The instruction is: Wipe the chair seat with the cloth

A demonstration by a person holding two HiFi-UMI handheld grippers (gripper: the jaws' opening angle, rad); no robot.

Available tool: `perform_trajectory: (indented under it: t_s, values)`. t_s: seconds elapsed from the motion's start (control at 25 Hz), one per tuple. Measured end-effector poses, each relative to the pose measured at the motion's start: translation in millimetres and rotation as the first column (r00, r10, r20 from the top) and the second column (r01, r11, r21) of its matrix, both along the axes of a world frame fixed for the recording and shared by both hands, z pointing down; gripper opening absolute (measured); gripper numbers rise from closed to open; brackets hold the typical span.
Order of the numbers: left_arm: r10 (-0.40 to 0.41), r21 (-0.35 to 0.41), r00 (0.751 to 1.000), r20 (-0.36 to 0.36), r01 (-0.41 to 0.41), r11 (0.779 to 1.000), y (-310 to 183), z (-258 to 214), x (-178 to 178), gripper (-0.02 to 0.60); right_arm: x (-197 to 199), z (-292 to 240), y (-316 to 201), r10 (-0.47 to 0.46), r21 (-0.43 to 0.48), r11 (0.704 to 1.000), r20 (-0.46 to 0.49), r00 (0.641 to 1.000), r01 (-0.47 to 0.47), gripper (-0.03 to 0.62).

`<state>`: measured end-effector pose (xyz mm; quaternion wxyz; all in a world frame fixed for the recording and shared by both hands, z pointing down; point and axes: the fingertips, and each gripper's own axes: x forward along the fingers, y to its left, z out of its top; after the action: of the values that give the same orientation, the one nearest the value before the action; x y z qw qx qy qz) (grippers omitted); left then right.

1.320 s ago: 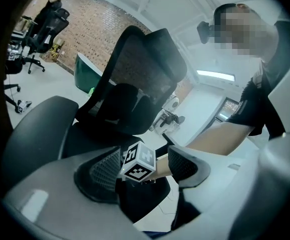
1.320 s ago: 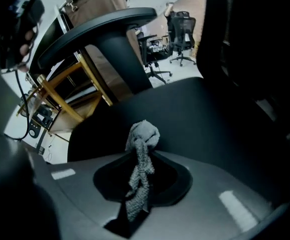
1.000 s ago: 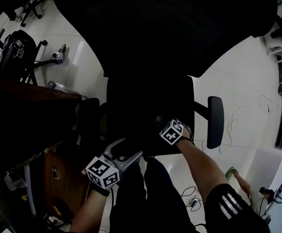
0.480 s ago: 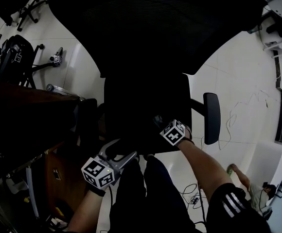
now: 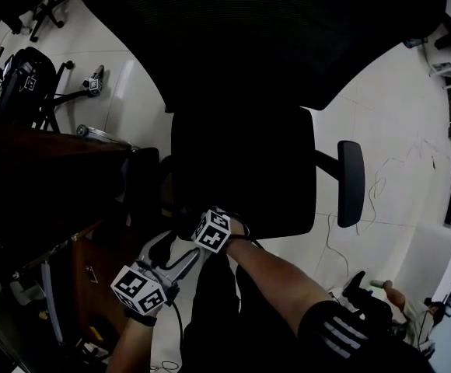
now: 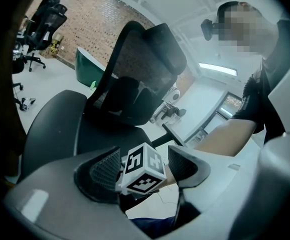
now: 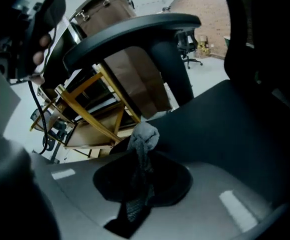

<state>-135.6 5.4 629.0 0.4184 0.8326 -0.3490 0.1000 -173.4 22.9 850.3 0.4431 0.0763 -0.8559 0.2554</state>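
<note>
The black office chair's seat (image 5: 245, 169) fills the middle of the head view, under its wide backrest (image 5: 264, 29). My right gripper (image 5: 212, 230) is at the seat's front left corner, shut on a grey cloth (image 7: 144, 134) whose bunched end sticks out past the jaws against the seat (image 7: 230, 129). My left gripper (image 5: 171, 256) hangs below the seat's front edge, just left of the right one. Its jaws stand open and empty. In the left gripper view, the left gripper (image 6: 144, 159) frames the right gripper's marker cube (image 6: 142, 170).
A dark wooden desk (image 5: 47, 177) stands close on the left, with its frame (image 7: 85, 109) under the chair's left armrest (image 7: 135, 29). The right armrest (image 5: 351, 181) juts out. Other chairs (image 5: 23, 76) and floor cables (image 5: 373, 193) lie around. My legs (image 5: 218, 309) are below.
The right gripper has slid with the cloth from the seat's front right to its front left corner. The left gripper has dropped a little down and to the left.
</note>
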Motion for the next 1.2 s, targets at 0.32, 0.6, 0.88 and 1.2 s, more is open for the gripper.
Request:
perform_trajectory:
  t_s: [0.32,0.6,0.88,1.2]
  values:
    - [0.020,-0.012,0.999,-0.028,-0.020,1.000,-1,12,21,0.322,23,19,12,-0.019,0.005,1.000,-0.018,1.000,0.019,0.054]
    - [0.095,-0.010,0.995,-0.044,-0.095,0.995,-12,8,67,0.322,150,35,29,0.024,-0.008,1.000,-0.172,0.985,-0.026,0.054]
    - [0.178,0.005,0.980,-0.088,-0.179,0.984,-17,-5,123,0.322,287,32,36,0.158,-0.017,0.985,-0.293,0.943,-0.171,0.052]
    - [0.227,0.029,0.970,-0.091,-0.225,0.974,-30,-25,154,0.322,349,21,27,0.205,0.019,0.977,-0.372,0.906,-0.213,0.052]
